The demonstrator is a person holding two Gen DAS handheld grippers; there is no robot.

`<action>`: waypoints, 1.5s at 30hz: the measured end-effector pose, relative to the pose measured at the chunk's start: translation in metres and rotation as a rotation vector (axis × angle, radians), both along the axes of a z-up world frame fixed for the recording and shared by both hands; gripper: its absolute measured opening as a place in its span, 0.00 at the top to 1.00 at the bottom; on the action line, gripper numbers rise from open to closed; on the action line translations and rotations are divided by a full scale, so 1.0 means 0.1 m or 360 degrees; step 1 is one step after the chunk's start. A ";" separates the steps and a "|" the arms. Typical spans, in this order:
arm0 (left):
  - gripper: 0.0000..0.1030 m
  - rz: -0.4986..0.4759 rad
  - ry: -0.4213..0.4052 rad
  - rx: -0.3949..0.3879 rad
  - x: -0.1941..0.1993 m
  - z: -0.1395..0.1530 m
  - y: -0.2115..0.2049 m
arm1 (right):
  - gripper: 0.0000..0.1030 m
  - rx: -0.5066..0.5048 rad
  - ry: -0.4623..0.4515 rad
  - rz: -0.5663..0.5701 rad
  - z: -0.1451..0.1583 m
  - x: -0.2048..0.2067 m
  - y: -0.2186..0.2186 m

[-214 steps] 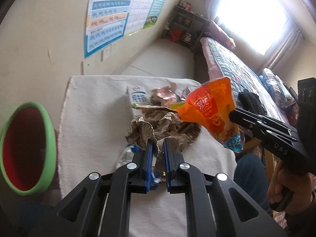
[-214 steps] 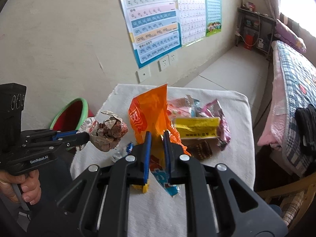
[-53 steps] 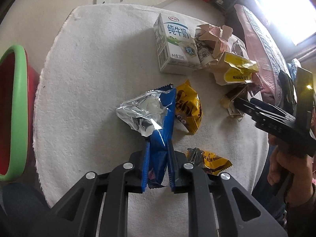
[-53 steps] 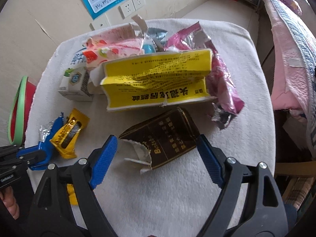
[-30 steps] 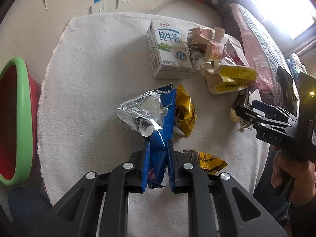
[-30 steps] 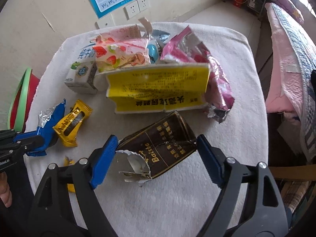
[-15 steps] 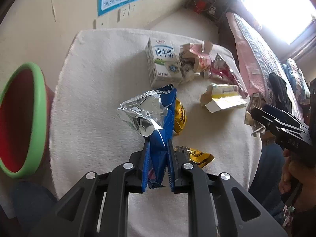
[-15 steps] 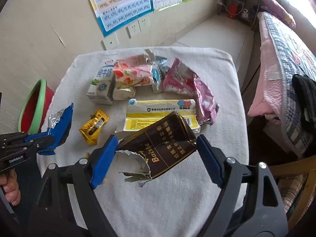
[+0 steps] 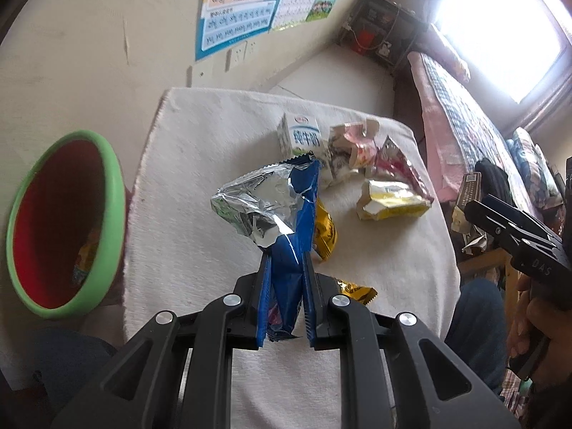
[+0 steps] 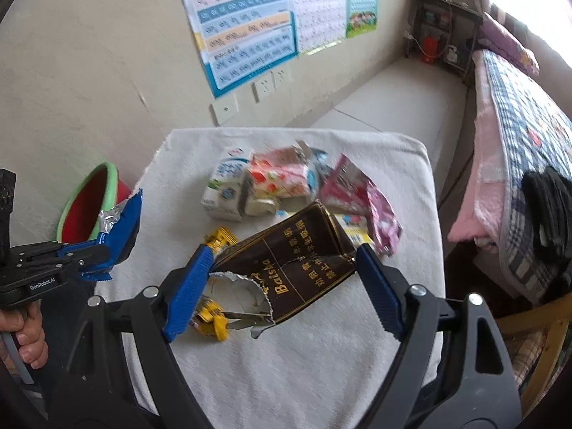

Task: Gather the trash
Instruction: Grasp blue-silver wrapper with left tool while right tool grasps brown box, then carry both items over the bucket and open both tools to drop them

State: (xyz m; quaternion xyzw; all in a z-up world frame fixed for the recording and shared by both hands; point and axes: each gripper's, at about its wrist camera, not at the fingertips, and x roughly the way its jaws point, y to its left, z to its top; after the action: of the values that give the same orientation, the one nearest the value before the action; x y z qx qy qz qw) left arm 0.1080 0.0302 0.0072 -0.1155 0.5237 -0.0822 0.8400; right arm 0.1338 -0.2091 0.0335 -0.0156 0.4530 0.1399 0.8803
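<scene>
My left gripper (image 9: 285, 271) is shut on a blue foil snack wrapper (image 9: 275, 211) and holds it above the white cloth-covered table (image 9: 200, 186); the wrapper also shows in the right wrist view (image 10: 119, 225). My right gripper (image 10: 282, 271) is shut wide on a torn dark brown cigarette box (image 10: 289, 264), lifted above the table (image 10: 321, 357). A green-rimmed red bin (image 9: 53, 225) stands left of the table, also seen in the right wrist view (image 10: 89, 203). A milk carton (image 9: 302, 137), yellow box (image 9: 393, 200), pink wrappers (image 10: 357, 196) and yellow candy wrappers (image 9: 325, 232) lie on the table.
A bed (image 10: 518, 143) with a plaid cover runs along the right. Posters (image 10: 250, 18) hang on the wall behind the table. A dark shelf (image 9: 386, 39) stands in the far corner. A wooden chair (image 10: 536, 339) is at the table's right edge.
Both grippers have risen and pulled back from the table with their loads. The left one has swung toward the bin, which now shows larger.
</scene>
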 end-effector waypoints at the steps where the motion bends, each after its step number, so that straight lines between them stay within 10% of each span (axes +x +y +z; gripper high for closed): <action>1: 0.87 0.0011 -0.0013 -0.0002 -0.01 0.03 0.05 | 0.22 -0.0001 -0.0009 0.0012 0.02 0.01 0.04; 45: 0.87 0.0602 -0.0129 -0.0020 -0.59 0.29 2.36 | 0.22 0.0112 -0.0105 0.0746 0.47 0.10 2.97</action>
State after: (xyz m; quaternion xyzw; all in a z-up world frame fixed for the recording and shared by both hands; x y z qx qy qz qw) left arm 0.0489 0.2661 0.0361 -0.2136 0.4580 0.0694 0.8601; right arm 0.1434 0.0882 0.0805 -0.0944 0.4028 0.3556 0.8381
